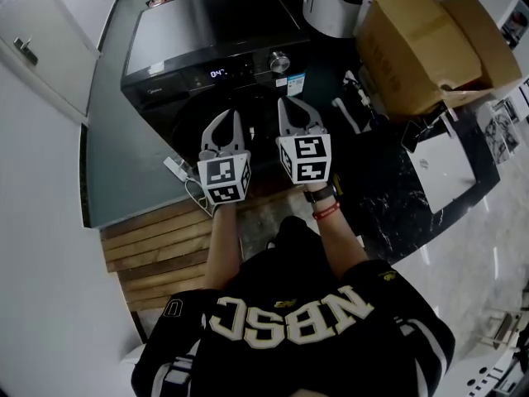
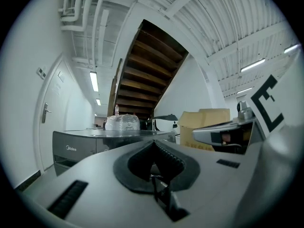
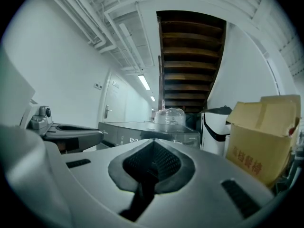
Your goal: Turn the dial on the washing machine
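The black washing machine (image 1: 207, 35) stands ahead of me, its display (image 1: 217, 73) lit and its silver dial (image 1: 279, 59) on the front panel to the right of it. My left gripper (image 1: 225, 116) is held in the air in front of the machine's door, shut with nothing in it. My right gripper (image 1: 296, 104) is level beside it, a little below the dial and apart from it, also shut and empty. In the right gripper view the closed jaws (image 3: 152, 144) point at the machine (image 3: 142, 129). The left gripper view shows its closed jaws (image 2: 153, 144) and the machine (image 2: 80, 144) beyond.
Large cardboard boxes (image 1: 426, 44) and a white bin (image 1: 331, 7) stand to the machine's right. A wooden slat platform (image 1: 157, 251) lies at my lower left, with a white power strip (image 1: 176, 169) and cable near it. A white door (image 1: 37, 52) is at the left wall.
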{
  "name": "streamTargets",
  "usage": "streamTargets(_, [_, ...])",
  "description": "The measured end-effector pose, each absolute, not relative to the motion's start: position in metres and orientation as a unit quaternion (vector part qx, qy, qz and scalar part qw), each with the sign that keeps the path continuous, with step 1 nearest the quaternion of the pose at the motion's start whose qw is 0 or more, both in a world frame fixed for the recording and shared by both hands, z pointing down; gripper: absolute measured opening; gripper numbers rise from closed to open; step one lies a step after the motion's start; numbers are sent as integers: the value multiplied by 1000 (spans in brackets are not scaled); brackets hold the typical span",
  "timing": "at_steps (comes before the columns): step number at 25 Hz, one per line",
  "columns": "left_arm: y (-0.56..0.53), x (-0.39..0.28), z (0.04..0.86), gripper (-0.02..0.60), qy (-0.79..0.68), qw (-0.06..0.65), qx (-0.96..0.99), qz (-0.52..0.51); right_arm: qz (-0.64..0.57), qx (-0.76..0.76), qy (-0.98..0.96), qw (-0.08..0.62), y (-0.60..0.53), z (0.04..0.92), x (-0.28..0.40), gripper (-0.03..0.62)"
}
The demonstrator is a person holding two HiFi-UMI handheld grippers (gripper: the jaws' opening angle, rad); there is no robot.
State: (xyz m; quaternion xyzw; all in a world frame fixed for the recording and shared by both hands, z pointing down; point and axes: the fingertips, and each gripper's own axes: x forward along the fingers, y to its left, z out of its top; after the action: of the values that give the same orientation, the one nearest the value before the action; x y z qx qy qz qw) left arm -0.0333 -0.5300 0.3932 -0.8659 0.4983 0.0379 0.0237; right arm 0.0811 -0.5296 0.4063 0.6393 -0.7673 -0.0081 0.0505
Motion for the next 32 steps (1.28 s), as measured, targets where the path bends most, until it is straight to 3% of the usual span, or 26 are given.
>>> streamTargets(10, [-581, -15, 413, 14, 487, 4, -873, 26, -50, 619, -773, 131, -603, 420, 102, 9])
streamTargets(16, [-607, -9, 434, 14, 495, -11, -868, 17, -107, 581, -781, 202, -644, 431, 110, 83])
streamTargets(20, [-618, -5, 448, 14, 500, -24, -866, 6, -157, 545, -779, 268, -662, 445, 105, 180])
streamTargets(26, [-628, -8, 457, 14, 509, -30, -860, -1, -271, 495, -737, 372, -679, 466, 101, 266])
streamTargets(32, [-632, -9, 463, 14, 514, -32, -857, -5, -403, 455, -642, 467, -693, 474, 104, 296])
